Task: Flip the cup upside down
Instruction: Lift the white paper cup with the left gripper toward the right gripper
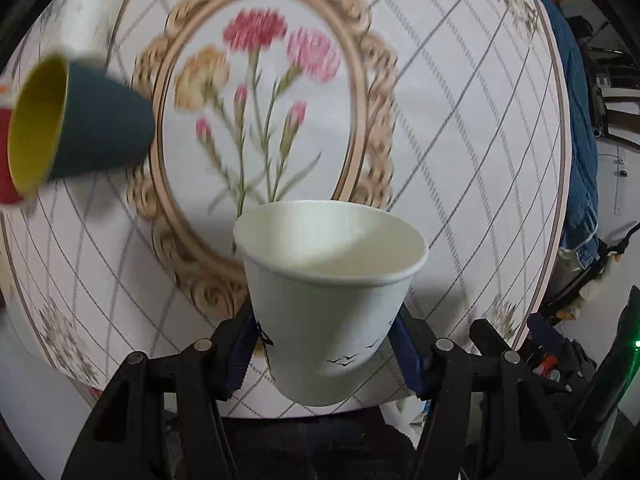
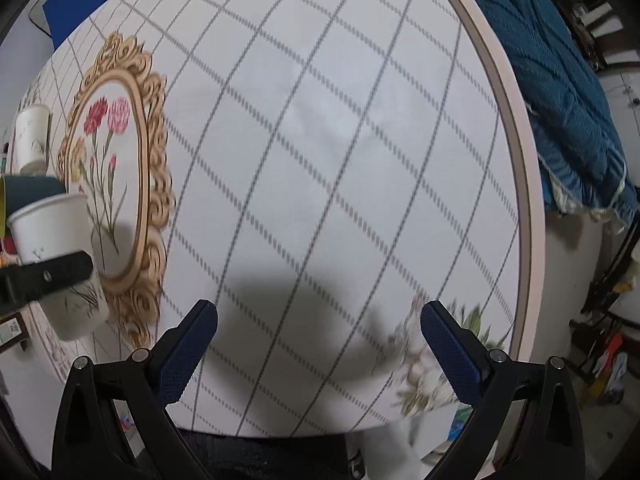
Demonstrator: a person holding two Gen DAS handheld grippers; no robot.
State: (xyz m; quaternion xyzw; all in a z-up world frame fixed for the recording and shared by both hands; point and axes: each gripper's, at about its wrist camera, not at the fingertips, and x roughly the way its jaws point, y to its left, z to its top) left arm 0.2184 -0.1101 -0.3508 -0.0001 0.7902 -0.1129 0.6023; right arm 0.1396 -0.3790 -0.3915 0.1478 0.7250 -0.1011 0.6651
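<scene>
My left gripper (image 1: 326, 344) is shut on a white paper cup (image 1: 328, 296) with small black bird marks. The cup is mouth up, slightly tilted, and held above the round table (image 1: 460, 100). The blue pads (image 1: 404, 356) press its lower sides. In the right wrist view the same cup (image 2: 52, 232) shows at the far left with a black finger (image 2: 48, 276) across it. My right gripper (image 2: 320, 344) is open and empty over the table's near edge.
A dark teal cup with a yellow inside (image 1: 76, 128) stands at the far left, a red cup (image 1: 6, 156) behind it. Another white cup (image 1: 94, 12) stands mouth down further back. A blue blanket (image 2: 560, 92) lies beyond the table's right edge.
</scene>
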